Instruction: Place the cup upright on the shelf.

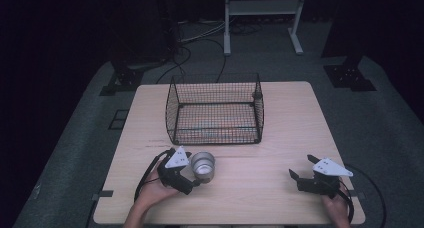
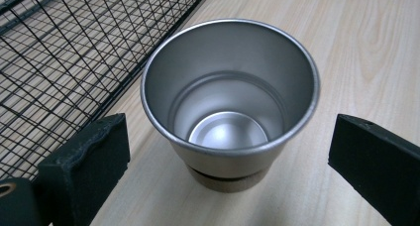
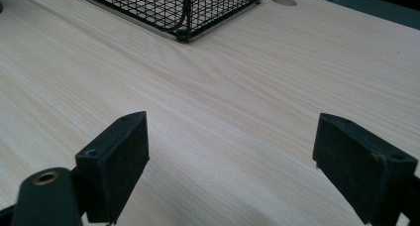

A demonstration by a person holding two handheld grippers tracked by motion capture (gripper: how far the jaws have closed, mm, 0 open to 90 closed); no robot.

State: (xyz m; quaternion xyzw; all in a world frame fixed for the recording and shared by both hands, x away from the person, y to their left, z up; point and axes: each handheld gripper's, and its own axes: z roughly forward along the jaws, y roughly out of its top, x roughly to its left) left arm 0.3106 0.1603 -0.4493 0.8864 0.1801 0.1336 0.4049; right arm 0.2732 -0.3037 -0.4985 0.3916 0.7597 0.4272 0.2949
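Nearest, the left gripper [image 2: 225, 151] has its two black jaws spread wide, released, with the steel cup [image 2: 229, 99] standing upright between them; a clear gap of bare wood shows on either side of the cup, so neither pad presses on it. Seen from the high view, the left gripper [image 1: 192, 174] sits in the person's left hand [image 1: 152, 190] at the near left of the wooden table [image 1: 280, 138], and the cup [image 1: 203, 165] stands just off its jaw tips. Over at the near right, the right gripper [image 1: 299, 166] rests low in the right hand [image 1: 337, 205], well apart from the cup; in the right gripper view its jaws stand wide apart too, with bare tabletop between them and nothing grasped. Beyond the left jaws, just past the cup and a little to its left, stands the black wire basket [image 2: 74, 52], which in the high view [image 1: 215, 83] sits mid-table, its near wall close to the cup but not touching it.
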